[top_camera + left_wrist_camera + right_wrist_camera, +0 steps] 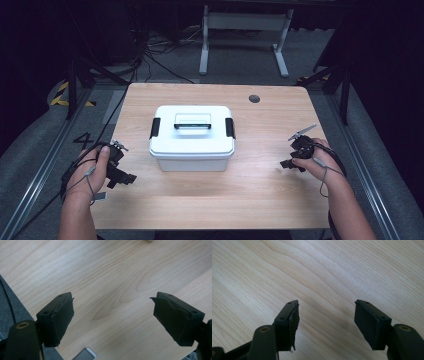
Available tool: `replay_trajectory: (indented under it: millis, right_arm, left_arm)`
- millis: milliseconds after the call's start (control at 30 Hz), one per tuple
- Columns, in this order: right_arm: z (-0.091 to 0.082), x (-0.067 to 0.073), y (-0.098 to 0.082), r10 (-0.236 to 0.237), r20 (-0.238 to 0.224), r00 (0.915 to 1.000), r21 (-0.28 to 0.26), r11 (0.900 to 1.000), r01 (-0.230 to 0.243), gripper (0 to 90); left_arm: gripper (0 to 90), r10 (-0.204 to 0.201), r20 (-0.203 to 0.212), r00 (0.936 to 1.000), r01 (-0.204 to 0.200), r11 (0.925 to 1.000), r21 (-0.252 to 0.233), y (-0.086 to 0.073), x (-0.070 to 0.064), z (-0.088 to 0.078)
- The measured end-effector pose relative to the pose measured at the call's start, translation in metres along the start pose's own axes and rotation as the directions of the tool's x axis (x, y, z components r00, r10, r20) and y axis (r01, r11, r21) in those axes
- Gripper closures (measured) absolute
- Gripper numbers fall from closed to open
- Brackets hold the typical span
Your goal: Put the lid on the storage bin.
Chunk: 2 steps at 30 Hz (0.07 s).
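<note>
While both grippers hover apart, one white box sits mid-table.
L gripper & R gripper: jaws wide, nothing held; box has 1 handle, 2 black latches.

White box with black latches and handle – pale wood-grain table (both tools probably black).

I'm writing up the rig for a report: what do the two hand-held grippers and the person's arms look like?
Both are black two-jaw tools. The left gripper and right gripper each trail a thin grey cable along the wrist, and the right one carries a grey plate on top. In the gripper views the blocky black fingers have flat, slightly frayed pads and brass-coloured pivot rings. The forearms are bare, with no sleeves.
</note>
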State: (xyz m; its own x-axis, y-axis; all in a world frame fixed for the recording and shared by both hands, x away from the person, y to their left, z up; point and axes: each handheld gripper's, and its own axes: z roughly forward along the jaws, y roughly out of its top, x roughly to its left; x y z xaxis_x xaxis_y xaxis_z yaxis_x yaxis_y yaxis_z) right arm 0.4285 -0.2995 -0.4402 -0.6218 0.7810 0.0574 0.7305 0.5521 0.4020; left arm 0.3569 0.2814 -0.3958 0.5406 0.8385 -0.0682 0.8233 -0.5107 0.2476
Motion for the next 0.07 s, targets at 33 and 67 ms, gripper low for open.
replay_trajectory:
  millis: [33, 67]
  right_arm:
    - [-0.0018, -0.001, -0.0018, 0.024, -0.027, 0.9994, -0.057, 0.998, -0.025, 38.8]
    - [-0.0018, -0.001, -0.0018, 0.024, -0.027, 0.9994, -0.057, 0.998, -0.025, 38.8]
  left_arm:
    - [17.4, 0.002, -0.001, 1.0, -0.002, 0.9998, 0.017, 0.0011, 0.0009, 0.0034]
    - [17.4, 0.002, -0.001, 1.0, -0.002, 0.9998, 0.017, 0.0011, 0.0009, 0.0034]
